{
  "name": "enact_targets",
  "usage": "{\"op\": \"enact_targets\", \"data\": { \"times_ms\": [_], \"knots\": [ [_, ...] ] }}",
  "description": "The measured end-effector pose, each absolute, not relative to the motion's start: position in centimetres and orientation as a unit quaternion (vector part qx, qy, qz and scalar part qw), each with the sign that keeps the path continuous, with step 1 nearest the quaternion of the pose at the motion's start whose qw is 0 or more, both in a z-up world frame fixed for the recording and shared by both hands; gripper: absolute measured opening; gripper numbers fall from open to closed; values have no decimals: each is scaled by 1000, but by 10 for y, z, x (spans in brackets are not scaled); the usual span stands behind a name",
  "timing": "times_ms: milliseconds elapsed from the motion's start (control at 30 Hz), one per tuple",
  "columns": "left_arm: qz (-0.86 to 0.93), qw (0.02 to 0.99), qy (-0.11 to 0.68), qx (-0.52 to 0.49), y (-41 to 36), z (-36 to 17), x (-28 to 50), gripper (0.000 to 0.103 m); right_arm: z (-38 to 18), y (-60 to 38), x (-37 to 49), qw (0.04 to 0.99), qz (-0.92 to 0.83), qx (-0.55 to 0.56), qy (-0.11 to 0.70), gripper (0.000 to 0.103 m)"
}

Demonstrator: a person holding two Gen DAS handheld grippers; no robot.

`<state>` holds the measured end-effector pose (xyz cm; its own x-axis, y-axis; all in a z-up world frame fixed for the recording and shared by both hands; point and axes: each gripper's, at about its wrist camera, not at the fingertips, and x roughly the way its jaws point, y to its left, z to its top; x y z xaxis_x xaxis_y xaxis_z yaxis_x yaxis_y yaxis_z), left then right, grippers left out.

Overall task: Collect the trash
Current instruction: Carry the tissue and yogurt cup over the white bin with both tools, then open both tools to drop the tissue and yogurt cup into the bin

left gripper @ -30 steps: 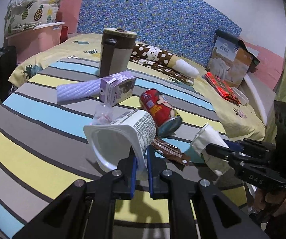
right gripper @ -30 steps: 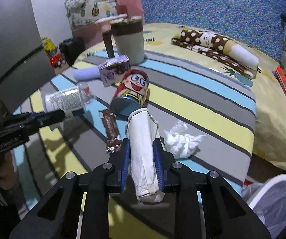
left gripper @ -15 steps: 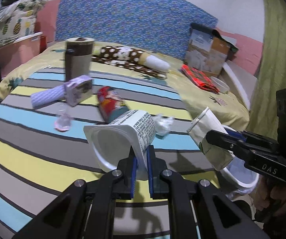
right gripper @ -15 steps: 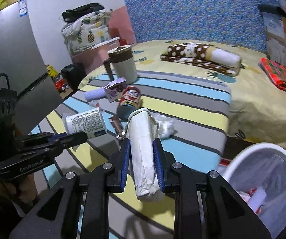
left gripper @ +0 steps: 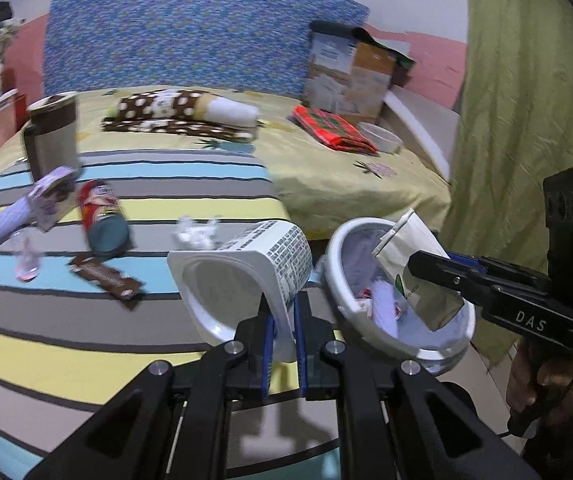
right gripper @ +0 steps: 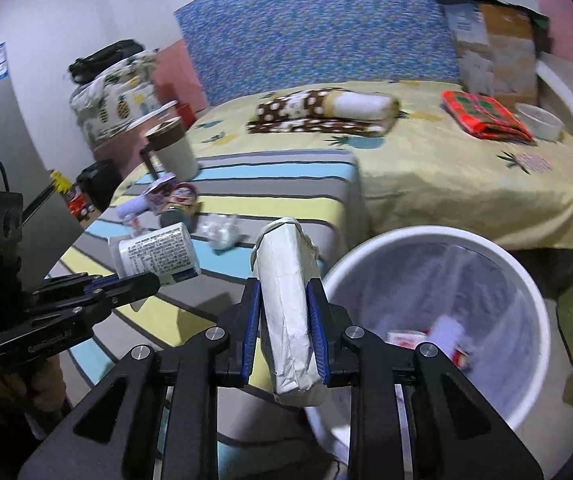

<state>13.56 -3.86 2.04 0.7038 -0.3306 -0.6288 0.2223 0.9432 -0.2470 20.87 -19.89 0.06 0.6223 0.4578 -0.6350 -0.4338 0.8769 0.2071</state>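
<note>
White paper carton (right gripper: 288,312) lies lengthwise between the right jaws, pointing forward.

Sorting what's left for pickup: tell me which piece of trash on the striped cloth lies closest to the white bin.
The crumpled white tissue: it lies nearest the white bin, while the brown wrapper and red can lie farther left.

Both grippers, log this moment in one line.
left gripper: shut on cup | right gripper: shut on carton | bin: beside table, unfilled
</note>
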Motion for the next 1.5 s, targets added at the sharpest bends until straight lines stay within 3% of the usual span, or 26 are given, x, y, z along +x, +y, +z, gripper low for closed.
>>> {"op": "enact_targets", "data": {
  "times_ms": [667, 967, 1033, 1133, 1500],
  "knots": [
    [-242, 890, 387, -19, -138, 4, 167, 10, -25, -277, 218, 910, 150, 62, 381, 27],
    [-269, 874, 404, -2, -166, -10, 176, 10, -36, -296, 224, 910, 105, 60, 396, 34],
    [-276, 870, 407, -1, -170, -11, 176, 13, -37, -300, 223, 912, 95, 62, 395, 35],
    [-283, 868, 408, -2, -173, -13, 176, 25, -36, -304, 221, 913, 91, 65, 393, 35],
    [-270, 880, 391, -19, -155, -2, 163, 26, -23, -295, 210, 918, 101, 64, 378, 35]
  ]
}}
